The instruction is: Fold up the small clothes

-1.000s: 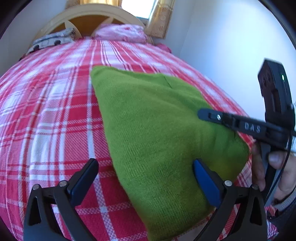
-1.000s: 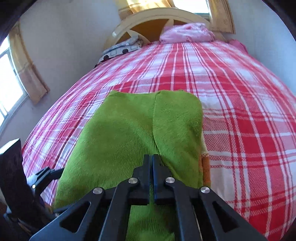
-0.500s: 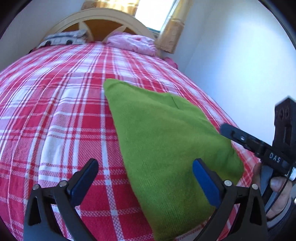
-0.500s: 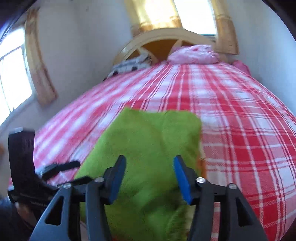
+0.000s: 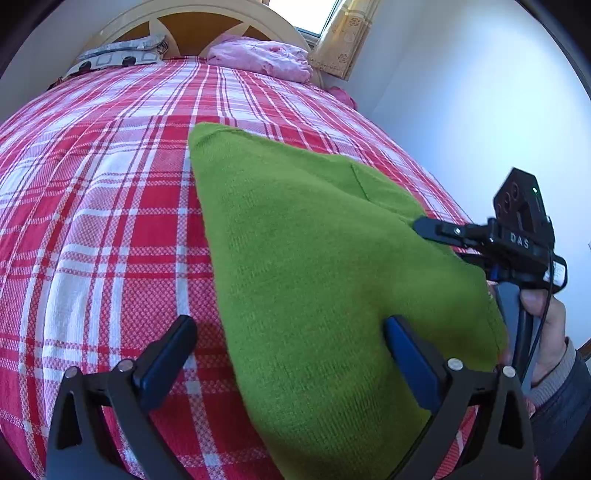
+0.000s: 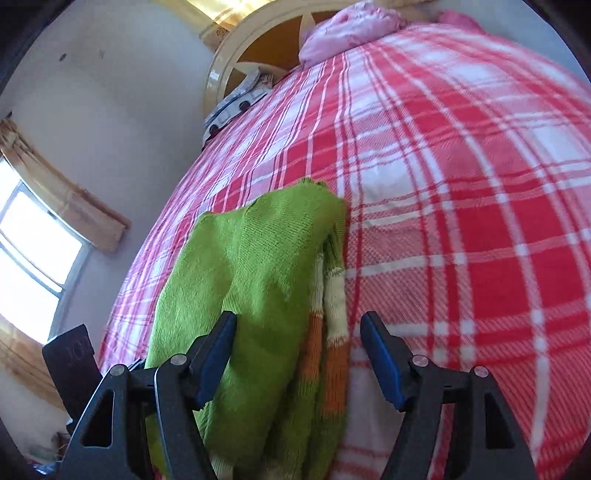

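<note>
A folded green knit garment (image 5: 314,258) lies on the red and white plaid bedspread (image 5: 92,221). In the right wrist view the garment (image 6: 251,280) shows orange and pale stripes along its right edge. My left gripper (image 5: 288,354) is open and empty, just above the garment's near left edge. My right gripper (image 6: 297,350) is open and empty over the garment's striped edge. The right gripper also shows in the left wrist view (image 5: 443,240), at the garment's right side, held by a hand.
A pink pillow (image 5: 262,55) and a patterned pillow (image 5: 118,51) lie by the cream headboard (image 5: 195,18). A white wall (image 5: 461,92) runs close along the bed's right side. A curtained window (image 6: 33,251) is on the left wall.
My right gripper opened, let go of the green garment and turned right. My left gripper stayed open and shifted slightly.
</note>
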`<state>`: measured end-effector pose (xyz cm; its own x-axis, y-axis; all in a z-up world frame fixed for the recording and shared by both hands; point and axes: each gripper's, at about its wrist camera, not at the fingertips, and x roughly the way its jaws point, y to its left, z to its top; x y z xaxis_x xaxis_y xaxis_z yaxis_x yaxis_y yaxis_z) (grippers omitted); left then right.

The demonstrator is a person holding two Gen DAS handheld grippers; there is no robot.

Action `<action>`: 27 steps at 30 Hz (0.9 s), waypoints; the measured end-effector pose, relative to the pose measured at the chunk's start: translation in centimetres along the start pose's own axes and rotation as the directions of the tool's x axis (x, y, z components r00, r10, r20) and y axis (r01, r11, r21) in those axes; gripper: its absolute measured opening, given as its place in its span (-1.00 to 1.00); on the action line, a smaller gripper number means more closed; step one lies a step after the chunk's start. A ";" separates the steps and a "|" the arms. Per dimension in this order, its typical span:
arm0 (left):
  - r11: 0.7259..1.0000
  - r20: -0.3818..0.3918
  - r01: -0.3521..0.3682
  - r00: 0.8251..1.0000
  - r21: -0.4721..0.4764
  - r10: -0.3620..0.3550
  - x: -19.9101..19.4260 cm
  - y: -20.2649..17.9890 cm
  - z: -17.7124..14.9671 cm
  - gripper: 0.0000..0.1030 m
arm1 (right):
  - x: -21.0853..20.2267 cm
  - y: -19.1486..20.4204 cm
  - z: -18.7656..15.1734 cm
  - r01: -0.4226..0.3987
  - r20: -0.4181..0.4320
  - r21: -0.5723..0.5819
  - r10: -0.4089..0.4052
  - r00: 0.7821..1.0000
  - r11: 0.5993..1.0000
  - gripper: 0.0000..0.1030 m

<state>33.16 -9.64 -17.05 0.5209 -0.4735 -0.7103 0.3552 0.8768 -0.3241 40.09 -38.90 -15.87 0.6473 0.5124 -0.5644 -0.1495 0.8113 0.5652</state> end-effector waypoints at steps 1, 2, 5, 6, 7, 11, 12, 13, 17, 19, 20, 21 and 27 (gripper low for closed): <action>1.000 0.001 0.004 1.000 0.010 -0.004 -0.1 -0.2 -0.2 0.89 | 0.6 0.1 0.1 -0.020 -0.006 0.005 0.020 1.000 1.000 0.35; 1.000 0.002 0.008 1.000 0.023 -0.008 -0.1 -0.4 -0.2 0.82 | 0.9 0.2 0.2 -0.035 -0.011 0.003 0.035 0.999 0.999 0.31; 0.999 0.005 0.025 1.000 0.038 -0.025 -0.1 -0.6 -0.1 0.70 | 1.9 0.3 0.1 -0.048 -0.012 -0.007 0.048 0.999 0.999 0.06; 0.999 0.006 0.027 1.000 0.038 -0.027 -0.1 -0.6 -0.1 0.69 | 1.9 0.1 0.1 -0.058 -0.007 0.005 0.058 0.998 0.998 0.03; 0.999 0.007 0.029 1.000 0.039 -0.029 -0.1 -0.6 -0.1 0.67 | 1.8 -0.2 0.1 -0.070 -0.005 0.019 0.070 0.998 0.997 -0.04; 0.998 0.004 0.008 1.000 0.059 -0.008 0.0 -1.0 -0.1 0.63 | 1.6 -0.4 -0.1 -0.053 0.005 0.024 0.053 0.999 0.998 -0.15; 0.998 0.002 -0.002 1.000 0.066 0.002 0.1 -1.2 0.0 0.63 | 1.7 -0.1 -0.1 -0.030 0.007 0.010 0.030 1.000 0.999 -0.15; 0.997 0.000 -0.008 1.000 0.070 0.008 0.1 -1.3 0.0 0.63 | 1.7 0.1 -0.1 -0.010 0.009 0.000 0.010 1.000 1.000 -0.16; 0.995 -0.007 -0.012 1.000 0.102 0.012 -0.1 -1.7 0.2 0.38 | 1.3 0.1 -0.4 -0.002 0.013 -0.005 0.002 1.000 1.000 -0.23; 0.990 -0.004 -0.029 1.000 0.136 0.029 -0.6 -2.2 0.3 0.23 | 0.8 1.4 -0.9 0.026 0.024 -0.057 -0.025 0.999 0.998 -0.31; 0.989 -0.002 -0.035 0.999 0.142 0.036 -0.7 -2.3 0.4 0.17 | 0.6 2.0 -1.2 0.039 0.028 -0.075 -0.037 0.999 0.996 -0.33; 0.988 0.001 -0.041 0.999 0.148 0.041 -0.9 -2.4 0.3 0.15 | 0.5 2.4 -1.4 0.053 0.031 -0.081 -0.050 0.998 0.995 -0.34; 0.987 -0.003 -0.050 0.999 0.155 0.051 -1.5 -2.5 0.6 -0.08 | -0.4 3.2 -2.0 0.111 0.062 -0.078 -0.106 0.992 0.991 -0.37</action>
<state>31.96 -11.22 -14.82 0.5362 -0.4282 -0.7274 0.4449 0.8757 -0.1875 37.86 -35.91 -15.06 0.7044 0.4050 -0.5829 -0.1347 0.8826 0.4504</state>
